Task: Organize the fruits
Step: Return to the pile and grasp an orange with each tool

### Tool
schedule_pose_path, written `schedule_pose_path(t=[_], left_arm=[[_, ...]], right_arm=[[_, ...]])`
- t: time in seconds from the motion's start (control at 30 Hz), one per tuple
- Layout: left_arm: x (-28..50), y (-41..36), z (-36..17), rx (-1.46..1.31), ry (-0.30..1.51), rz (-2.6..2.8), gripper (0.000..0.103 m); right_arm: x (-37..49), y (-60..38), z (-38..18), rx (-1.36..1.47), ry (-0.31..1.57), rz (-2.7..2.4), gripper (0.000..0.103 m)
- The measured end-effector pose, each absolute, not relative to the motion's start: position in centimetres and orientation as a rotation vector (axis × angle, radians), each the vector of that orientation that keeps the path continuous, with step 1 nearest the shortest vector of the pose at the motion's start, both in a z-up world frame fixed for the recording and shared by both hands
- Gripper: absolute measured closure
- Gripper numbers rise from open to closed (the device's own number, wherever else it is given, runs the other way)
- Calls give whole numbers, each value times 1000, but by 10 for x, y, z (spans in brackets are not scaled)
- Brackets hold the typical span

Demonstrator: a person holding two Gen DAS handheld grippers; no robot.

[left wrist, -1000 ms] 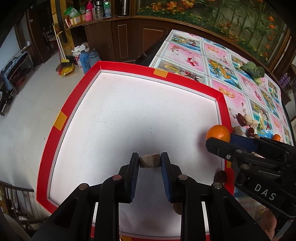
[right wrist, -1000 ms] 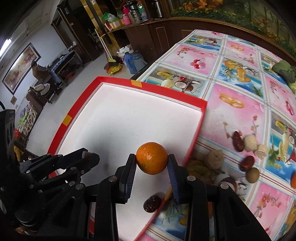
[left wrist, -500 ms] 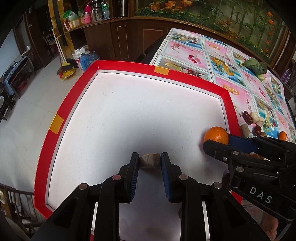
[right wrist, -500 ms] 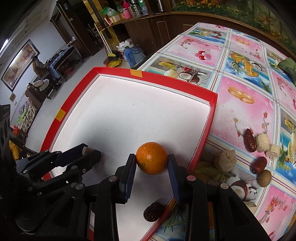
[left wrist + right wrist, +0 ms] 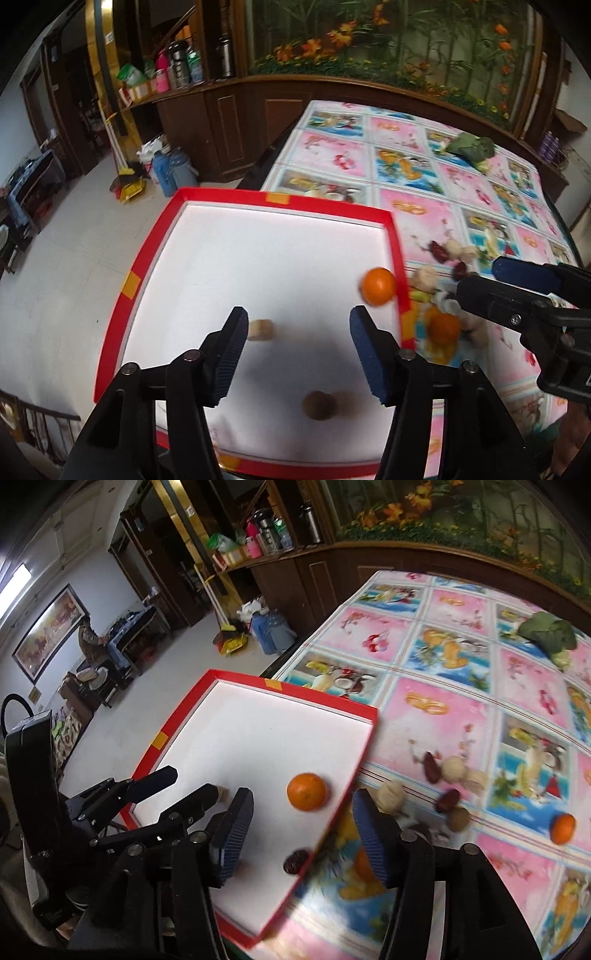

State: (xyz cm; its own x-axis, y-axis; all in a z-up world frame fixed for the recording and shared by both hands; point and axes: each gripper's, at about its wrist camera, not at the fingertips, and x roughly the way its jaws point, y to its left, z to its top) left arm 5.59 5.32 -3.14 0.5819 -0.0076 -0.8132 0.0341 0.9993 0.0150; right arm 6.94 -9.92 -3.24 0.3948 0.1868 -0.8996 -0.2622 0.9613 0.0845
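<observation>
The red-rimmed white tray [image 5: 398,254] [image 5: 291,695] lies at the table's left end. An orange [image 5: 377,286] [image 5: 307,791] rests inside it near the right rim. A small tan piece [image 5: 260,329] lies inside too, beside the left finger, and a round brown fruit [image 5: 319,405] near the tray's front. A dark date [image 5: 295,861] lies by the right rim. My left gripper [image 5: 297,354] is open and empty above the tray. My right gripper [image 5: 301,832] is open and empty above the tray's right rim.
On the patterned tablecloth [image 5: 461,686] right of the tray lie dates, pale round fruits [image 5: 452,768] and two oranges [image 5: 562,828] [image 5: 443,326]. A green leafy bundle [image 5: 548,631] lies at the far end. Floor and wooden cabinets are beyond the tray's left side.
Both grippers opened and pulled back and up. The left let go of the tan piece and the right let go of the orange; both now lie in the tray.
</observation>
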Motion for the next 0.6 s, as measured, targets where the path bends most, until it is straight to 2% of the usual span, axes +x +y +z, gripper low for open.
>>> schedule_pose_path(t=[0.17,0.6], left_arm=[[29,32,-25,44,953,-92,39],[-10,-4,-9,48,993,-175,40]], right_arm=[[33,-126,-8,-133,1060,146,33],[-18,-212,7,-1,1059,20,33]])
